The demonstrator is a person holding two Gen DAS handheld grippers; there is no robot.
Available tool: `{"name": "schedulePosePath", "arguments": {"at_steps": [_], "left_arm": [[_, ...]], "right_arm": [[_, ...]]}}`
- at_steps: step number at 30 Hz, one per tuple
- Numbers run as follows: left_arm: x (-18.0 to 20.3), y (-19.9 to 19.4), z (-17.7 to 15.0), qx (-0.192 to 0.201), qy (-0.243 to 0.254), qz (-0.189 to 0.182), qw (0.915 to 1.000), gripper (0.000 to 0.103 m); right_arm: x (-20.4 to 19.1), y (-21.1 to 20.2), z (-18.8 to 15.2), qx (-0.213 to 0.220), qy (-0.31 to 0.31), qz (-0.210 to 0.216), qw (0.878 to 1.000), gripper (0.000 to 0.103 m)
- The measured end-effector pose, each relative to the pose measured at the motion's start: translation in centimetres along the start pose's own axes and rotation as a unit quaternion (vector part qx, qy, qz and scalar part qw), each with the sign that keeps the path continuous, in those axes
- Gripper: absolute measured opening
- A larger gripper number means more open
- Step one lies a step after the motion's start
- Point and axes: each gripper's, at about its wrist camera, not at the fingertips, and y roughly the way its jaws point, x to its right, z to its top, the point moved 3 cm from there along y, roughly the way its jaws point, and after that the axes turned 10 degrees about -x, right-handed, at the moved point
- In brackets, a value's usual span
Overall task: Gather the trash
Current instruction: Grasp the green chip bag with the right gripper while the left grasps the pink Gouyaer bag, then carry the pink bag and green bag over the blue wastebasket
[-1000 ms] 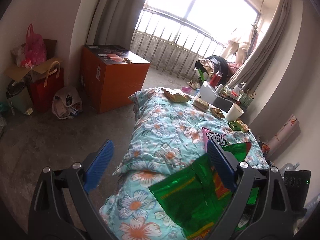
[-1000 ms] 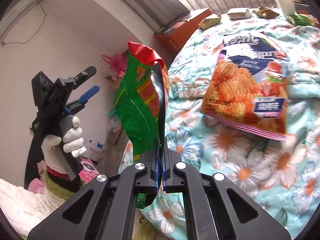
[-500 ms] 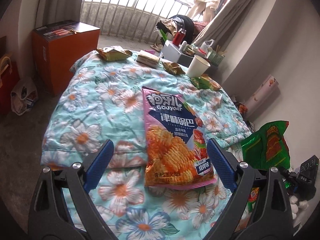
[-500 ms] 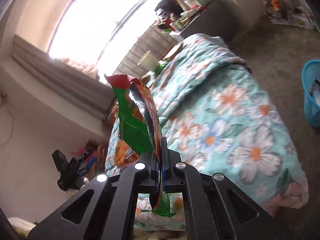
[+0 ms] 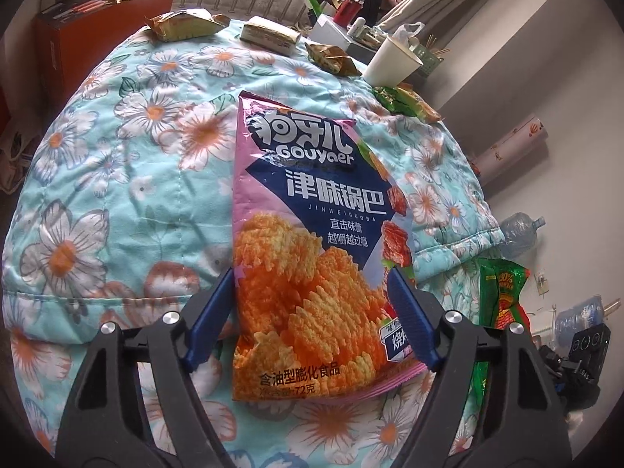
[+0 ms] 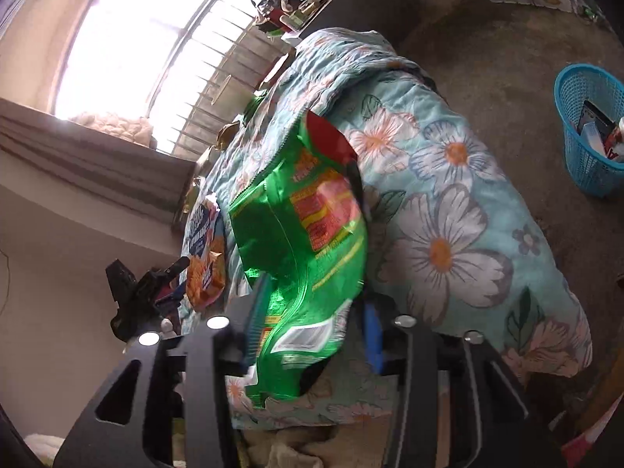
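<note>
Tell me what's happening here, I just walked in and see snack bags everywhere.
A person is collecting trash off a floral quilt. The left hand-held gripper straddles the pink chip bag, its jaws closing in. The right hand-held gripper has just opened, and the green snack bag sits loosely between its jaws.

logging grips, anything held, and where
Nothing gripped: right gripper just opened its jaws, green bag loose between; left gripper closing jaws around pink chip bag low down.
</note>
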Motion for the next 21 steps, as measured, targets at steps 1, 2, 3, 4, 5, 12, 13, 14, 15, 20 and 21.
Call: {"name": "schedulePosePath", "arguments": {"at_steps": [1,2,3,4,5,12,13,14,15,20,21], "left_arm": [[0.1,0.1,-0.1,-0.001,0.003,0.005,1.0,0.069],[0.1,0.2,-0.2,0.0,0.005,0.012,0.9999,0.067],[0.2,0.2,-0.2,0.001,0.007,0.018,0.9998,0.064],[0.2,0.2,-0.2,0.002,0.009,0.022,0.9997,0.061],[0.2,0.3,-0.2,0.001,0.009,0.024,0.9997,0.059],[0.3,0.0,-0.2,-0.001,0.016,0.028,0.9995,0.041],[0.3,-0.1,-0.3,-0.001,0.017,0.026,0.9995,0.039],[0.5,-0.1,-0.3,-0.001,0.02,0.025,0.9995,0.038],[0.6,-0.2,-0.4,-0.002,0.022,0.024,0.9995,0.034],[1.7,-0.6,-0.6,0.001,0.046,0.032,0.9984,0.026],[2.1,-0.7,-0.7,0.005,0.053,0.038,0.9978,0.025]], "right_arm": [[0.1,-0.5,0.3,0.005,-0.003,-0.003,1.0,0.056],[0.4,-0.9,0.6,0.008,0.0,-0.001,1.0,0.056],[0.7,-1.1,1.0,0.011,0.004,0.004,1.0,0.057],[1.1,-1.3,1.6,0.011,0.008,0.009,1.0,0.057],[1.4,-1.7,1.9,0.013,0.012,0.011,1.0,0.057],[2.3,-0.7,3.8,-0.025,0.007,0.022,0.999,0.057],[2.4,-0.1,4.0,-0.035,0.007,0.019,0.999,0.057],[2.4,0.6,4.1,-0.049,0.004,0.02,0.999,0.057],[2.2,1.1,4.2,-0.058,0.0,0.023,0.998,0.057],[1.4,3.7,4.0,-0.089,-0.023,0.002,0.996,0.049],[1.4,4.0,4.0,-0.09,-0.023,0.001,0.996,0.045]]}}
